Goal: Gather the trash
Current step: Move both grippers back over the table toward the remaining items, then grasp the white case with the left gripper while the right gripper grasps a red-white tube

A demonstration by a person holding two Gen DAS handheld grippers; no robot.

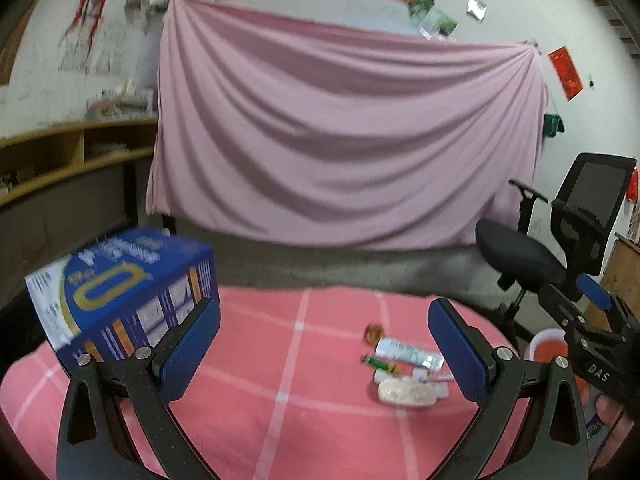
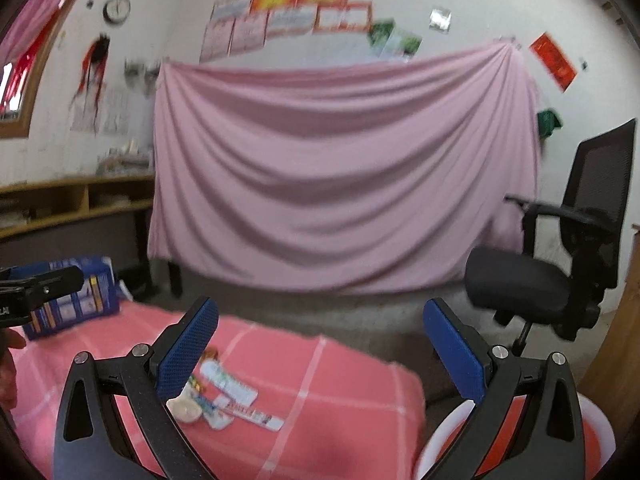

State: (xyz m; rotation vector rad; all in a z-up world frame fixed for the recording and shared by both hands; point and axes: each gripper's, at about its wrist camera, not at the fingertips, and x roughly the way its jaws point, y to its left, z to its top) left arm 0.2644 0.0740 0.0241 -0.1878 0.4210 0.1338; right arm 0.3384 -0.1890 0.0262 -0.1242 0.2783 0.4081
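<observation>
From the left wrist, the left claw hangs wide apart and empty above the pink checked worktop. The trash pile, made up of wrappers, a small tube and a pale crumpled lump, lies ahead and to the right of it, just inside the right finger, its long pieces slanting across the view. A blue carton stands well left of the pile. The right claw shows beyond the pile, its state unclear here.

From the right wrist, the right claw also gapes wide, empty. The trash pile sits ahead-left, partly behind its left finger. A red-and-white bin lies low to the right of the pile, off the worktop. Both claws look about equally near; nothing blocks either.
</observation>
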